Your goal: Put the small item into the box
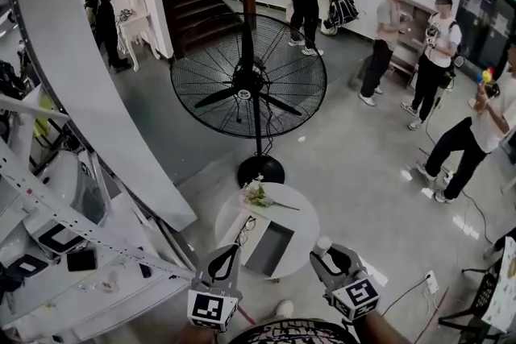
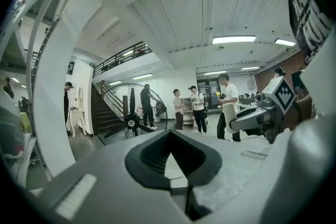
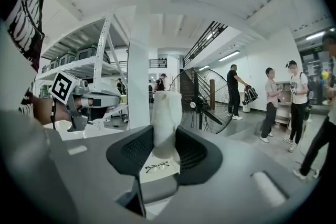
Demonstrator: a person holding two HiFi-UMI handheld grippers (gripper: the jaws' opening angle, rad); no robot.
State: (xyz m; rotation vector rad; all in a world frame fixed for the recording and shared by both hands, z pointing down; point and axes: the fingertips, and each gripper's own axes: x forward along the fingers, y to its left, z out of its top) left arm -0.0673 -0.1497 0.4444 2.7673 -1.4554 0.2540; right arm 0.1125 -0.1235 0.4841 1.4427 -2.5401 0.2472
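Note:
A small white cylinder-shaped item [image 3: 167,122] stands upright between the jaws of my right gripper [image 3: 167,139], which is shut on it. From the head view the right gripper [image 1: 326,252] hovers at the near right edge of a round white table [image 1: 302,217], the white item [image 1: 323,241] at its tip. A grey open box [image 1: 270,248] lies on the table between both grippers. My left gripper [image 1: 225,257] is at the table's near left edge with its fingertips together and nothing between them; in its own view the left gripper [image 2: 169,136] is the same.
A pair of glasses [image 1: 246,229] and a small flower sprig [image 1: 258,193] lie on the table beyond the box. A big standing fan [image 1: 248,76] is just behind the table. White shelving [image 1: 72,254] fills the left side. Several people stand at the far right.

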